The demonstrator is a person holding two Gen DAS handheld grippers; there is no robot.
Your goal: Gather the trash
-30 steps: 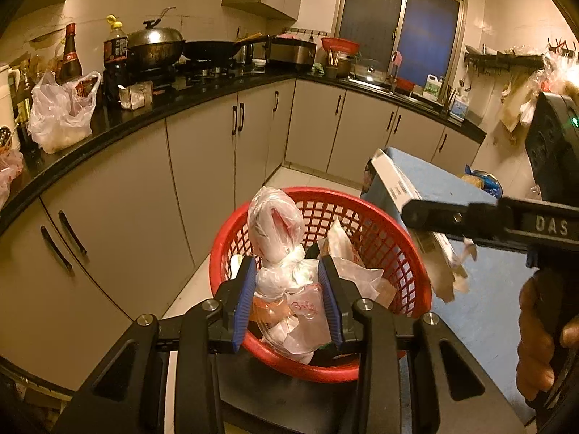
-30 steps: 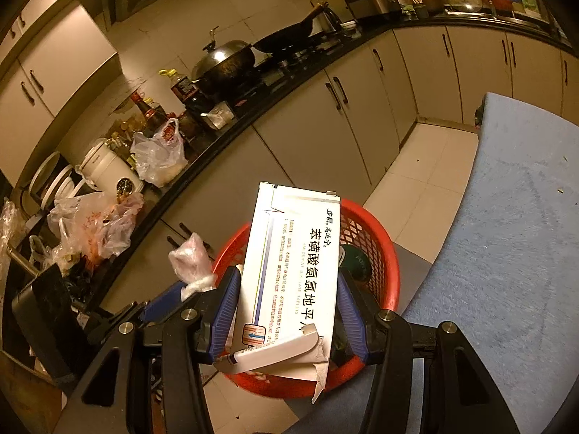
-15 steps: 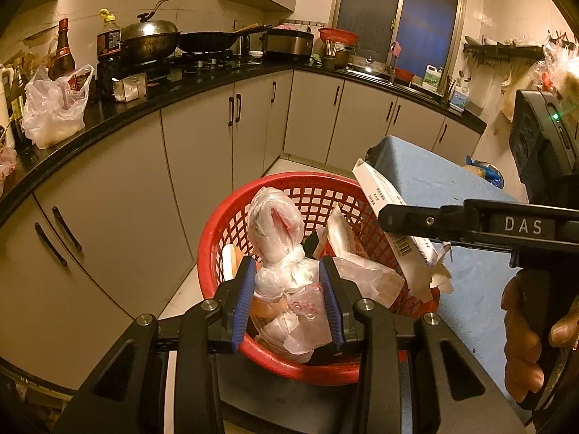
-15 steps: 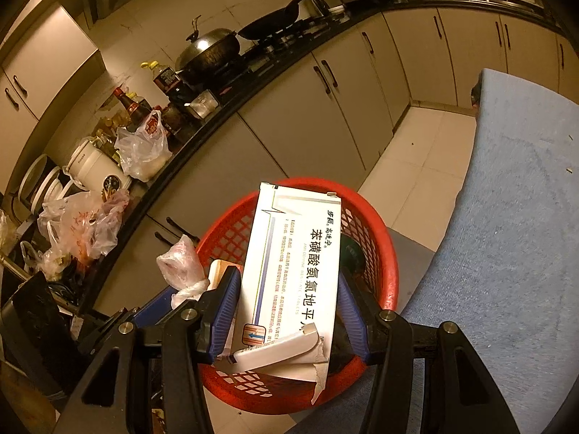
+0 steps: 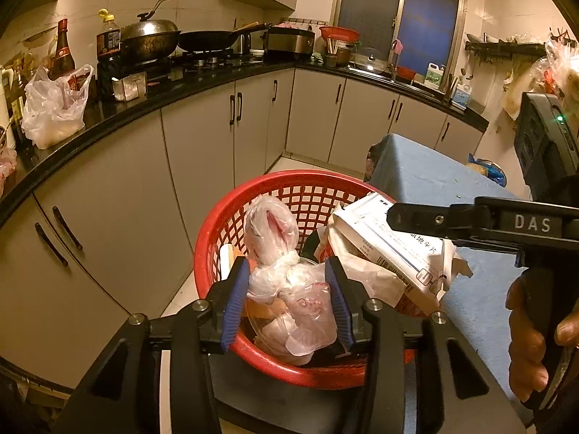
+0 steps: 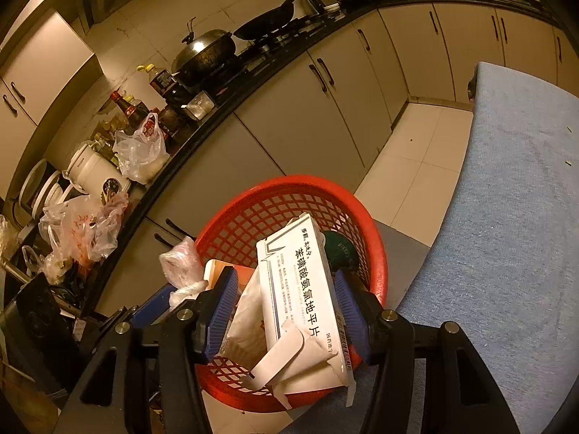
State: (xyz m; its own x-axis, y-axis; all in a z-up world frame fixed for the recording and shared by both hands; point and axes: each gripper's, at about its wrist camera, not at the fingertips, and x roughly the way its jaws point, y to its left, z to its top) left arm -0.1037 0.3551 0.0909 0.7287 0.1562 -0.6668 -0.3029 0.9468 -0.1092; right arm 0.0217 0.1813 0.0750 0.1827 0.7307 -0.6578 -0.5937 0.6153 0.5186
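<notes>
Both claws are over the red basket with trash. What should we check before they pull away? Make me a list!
1. Knotted plastic bag is inside the red basket: ok.
2. Left gripper has let go of the bag: not ok yet; its jaws are opening, with the bag between them.
3. White medicine box is over the basket: ok, though its torn end flap sticks out past the rim.
4. Right gripper has released the box: cannot tell; a gap shows beside the box on one side, the other side is hidden.
5. Box will stay in: cannot tell; it leans tilted on other trash.
6. Blue tablecloth free of trash: ok where visible.
</notes>
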